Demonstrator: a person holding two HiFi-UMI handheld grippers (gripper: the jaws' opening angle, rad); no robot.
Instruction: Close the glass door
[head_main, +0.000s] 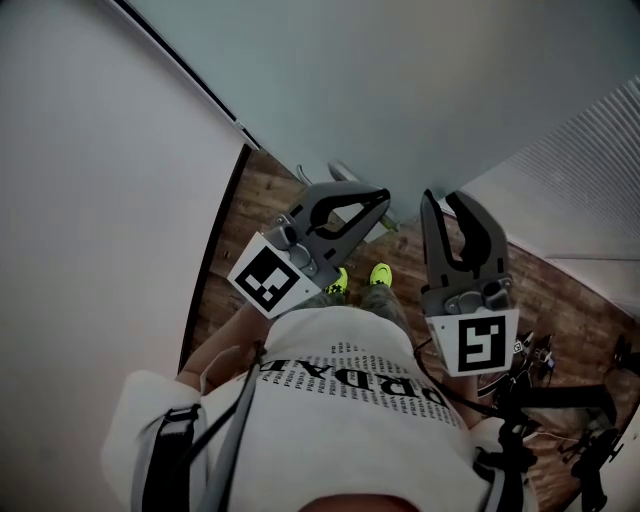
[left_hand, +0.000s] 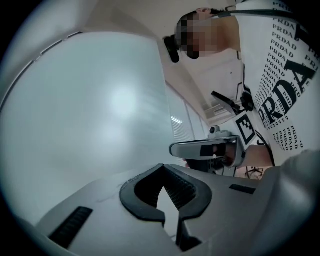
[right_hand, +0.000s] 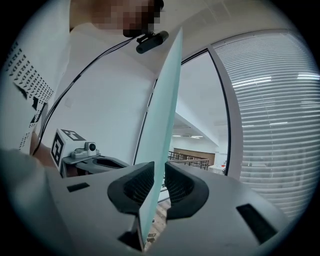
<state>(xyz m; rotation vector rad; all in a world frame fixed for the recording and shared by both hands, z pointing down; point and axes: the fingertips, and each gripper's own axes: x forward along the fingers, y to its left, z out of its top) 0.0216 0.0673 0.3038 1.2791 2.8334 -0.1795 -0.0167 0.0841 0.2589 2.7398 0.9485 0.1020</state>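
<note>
So the right gripper (head_main: 447, 200) is the one doing the work here. Its jaws straddle the free edge of the glass door (right_hand: 162, 125), and in the right gripper view the pale green pane runs right up between the two ribbed pads (right_hand: 136, 182). Looks like it's pinched on the glass, though honestly I can't tell from this angle how hard the pads are biting. The left gripper (head_main: 385, 198) is clenched on nothing, tips together, held just beside the right one and facing the flat of the pane.

The door stands open in front of the person, over the wooden floor (head_main: 260, 190), with the white wall (head_main: 100, 150) on the left and the blinds (right_hand: 270, 100) off to the right.

My take on doing this bit well: the step in hand is moving the door shut by its edge. Hold the pads square to the pane and let the wrist follow the door as it travels, otherwise the glass will probably lever itself out of the grip. Go slow, since smooth glass is slippery and there's no handle in play. I'd also hold the empty left gripper clear of the gap where the door meets its frame, or lay it flat on the pane to help push
</note>
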